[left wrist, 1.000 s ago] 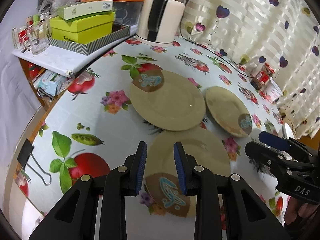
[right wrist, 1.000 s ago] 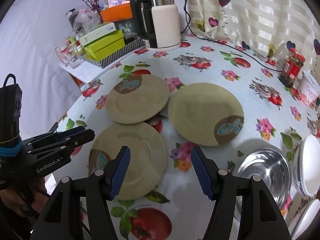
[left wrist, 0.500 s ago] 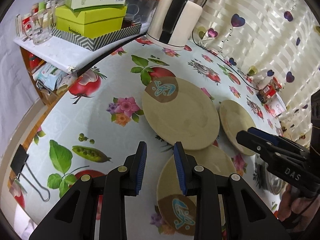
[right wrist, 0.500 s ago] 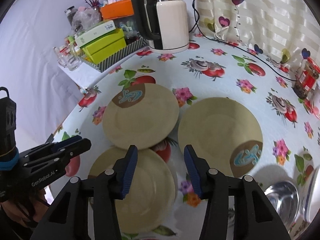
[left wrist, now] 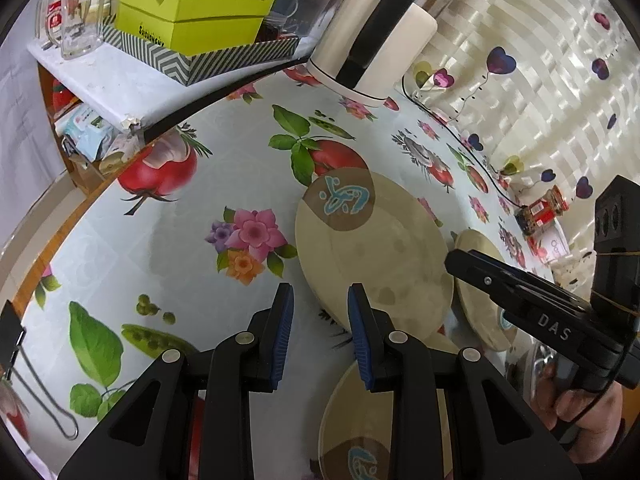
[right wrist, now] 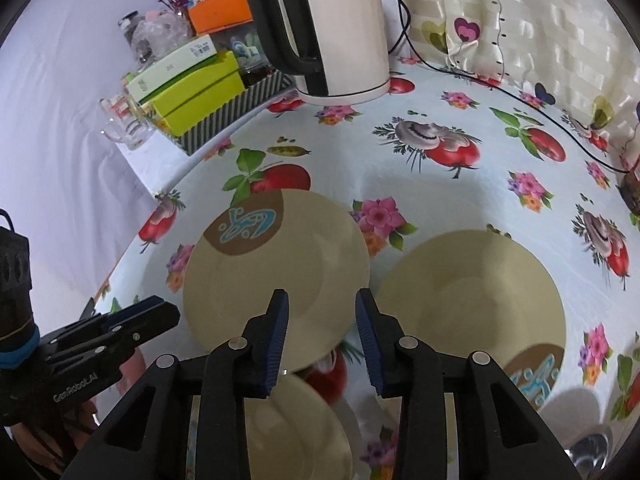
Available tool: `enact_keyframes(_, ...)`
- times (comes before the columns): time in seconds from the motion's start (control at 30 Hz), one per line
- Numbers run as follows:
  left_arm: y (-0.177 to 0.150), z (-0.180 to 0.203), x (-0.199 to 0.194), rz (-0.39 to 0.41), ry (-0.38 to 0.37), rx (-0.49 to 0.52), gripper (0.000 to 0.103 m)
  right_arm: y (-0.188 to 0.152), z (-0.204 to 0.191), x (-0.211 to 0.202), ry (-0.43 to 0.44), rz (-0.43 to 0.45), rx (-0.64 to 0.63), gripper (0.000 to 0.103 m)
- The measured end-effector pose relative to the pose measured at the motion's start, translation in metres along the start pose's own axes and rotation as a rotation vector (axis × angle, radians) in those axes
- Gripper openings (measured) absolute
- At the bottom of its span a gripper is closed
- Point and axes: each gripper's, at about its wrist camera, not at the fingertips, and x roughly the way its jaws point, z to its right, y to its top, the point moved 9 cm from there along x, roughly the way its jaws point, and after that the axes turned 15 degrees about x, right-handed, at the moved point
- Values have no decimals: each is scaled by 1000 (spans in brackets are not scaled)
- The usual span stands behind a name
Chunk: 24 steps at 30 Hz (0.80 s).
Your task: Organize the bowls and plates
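Three beige plates with a brown patch and blue motif lie on the flowered tablecloth. My left gripper is open and empty, its tips at the near left rim of the far left plate. My right gripper hovers over the near right rim of that same plate. Its jaws are closing, with the rim below the gap and the pads not touching it. A second plate lies to the right. The third plate is close under both grippers, partly hidden. Each gripper shows in the other's view: right gripper, left gripper.
A white kettle with its cable stands at the back by the curtain. A striped tray of green boxes and a glass mug sit on a raised board at left. A steel bowl is near right, a jar at far right.
Both grippers have moved forward from over the near plate to the far left plate. The right jaws have narrowed a good deal. The left jaws keep the same gap.
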Motion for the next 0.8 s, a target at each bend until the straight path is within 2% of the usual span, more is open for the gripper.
enact_keyframes(0.4,2,-4,12,-12,-26,-28,29,26,6,22,-24,8,10,34)
enact_keyframes(0.63,0,-3,18,-21,-29,-29,29,26,12,30,-28,-12,22,34)
enact_keyframes(0.8,-1,-3,21,-26,-27,-16,29,25,13,35,-25,-26,26,29)
